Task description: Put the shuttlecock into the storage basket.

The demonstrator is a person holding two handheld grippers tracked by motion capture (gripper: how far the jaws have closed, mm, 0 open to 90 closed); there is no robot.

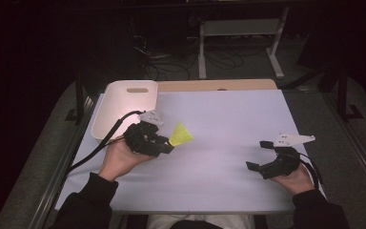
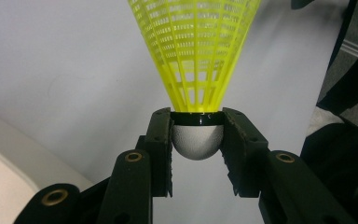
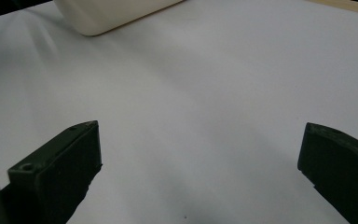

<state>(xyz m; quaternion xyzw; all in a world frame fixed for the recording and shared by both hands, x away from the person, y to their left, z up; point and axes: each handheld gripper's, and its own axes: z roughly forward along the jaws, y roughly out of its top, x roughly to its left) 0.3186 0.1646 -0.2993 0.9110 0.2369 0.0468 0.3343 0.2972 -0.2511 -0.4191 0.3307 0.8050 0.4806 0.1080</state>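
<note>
A yellow plastic shuttlecock (image 1: 181, 135) with a white rounded cork (image 2: 197, 140) hangs just above the white table mat (image 1: 219, 157), left of centre. My left gripper (image 1: 167, 143) is shut on that cork, and the yellow skirt (image 2: 196, 46) fans out beyond the jaw tips, pointing toward the table's middle. My right gripper (image 1: 259, 155) rests low over the mat at the right, held by a hand, its jaws spread wide apart with nothing between its fingertips (image 3: 70, 154).
A white tray (image 1: 124, 107) with a handle slot lies at the mat's back left corner, just behind the left hand; its edge (image 3: 107, 14) appears in the right gripper view. A wooden table edge (image 1: 219, 85) runs behind the mat. Dark floor, cables and a metal stand (image 1: 238, 38) lie beyond.
</note>
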